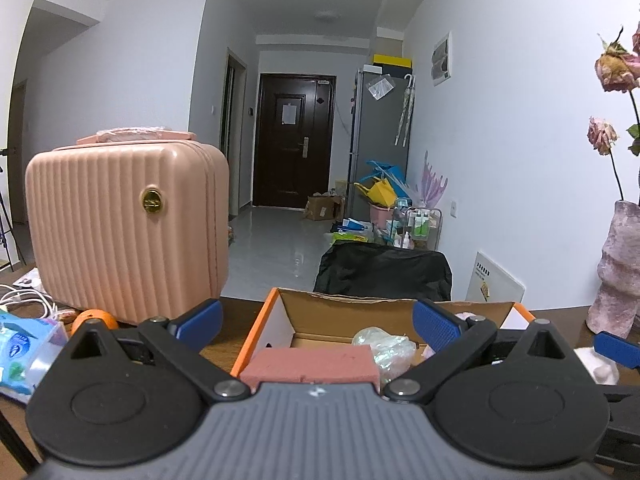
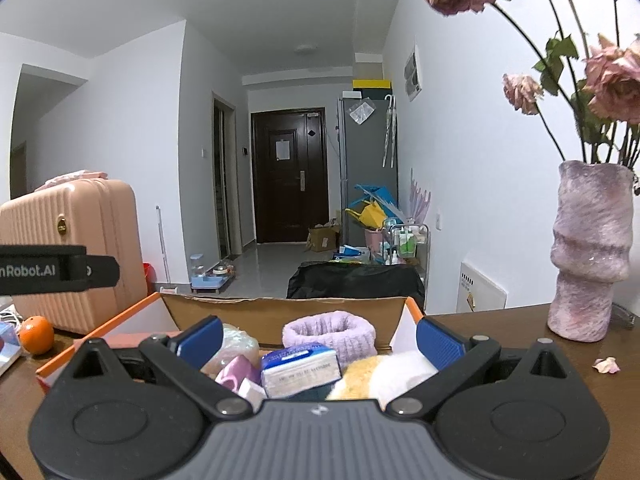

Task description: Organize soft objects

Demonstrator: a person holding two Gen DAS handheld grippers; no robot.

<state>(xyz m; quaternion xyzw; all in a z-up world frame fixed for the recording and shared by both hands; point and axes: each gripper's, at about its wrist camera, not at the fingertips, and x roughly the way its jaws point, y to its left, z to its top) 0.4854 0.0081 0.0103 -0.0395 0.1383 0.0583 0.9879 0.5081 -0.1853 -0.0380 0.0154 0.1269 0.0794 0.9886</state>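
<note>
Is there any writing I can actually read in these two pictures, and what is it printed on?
"nRobot.AI", cut off at the picture's edge: on the black strap at the left of the right wrist view.
Tissue pack in the box: print too blurred to read.
Gold badge on the pink suitcase: too small to read.

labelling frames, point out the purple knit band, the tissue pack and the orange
purple knit band [image 2: 329, 332], right wrist view, front of its ring
tissue pack [image 2: 299, 368], right wrist view, its printed front face
orange [image 2: 36, 335], right wrist view, middle of its peel
</note>
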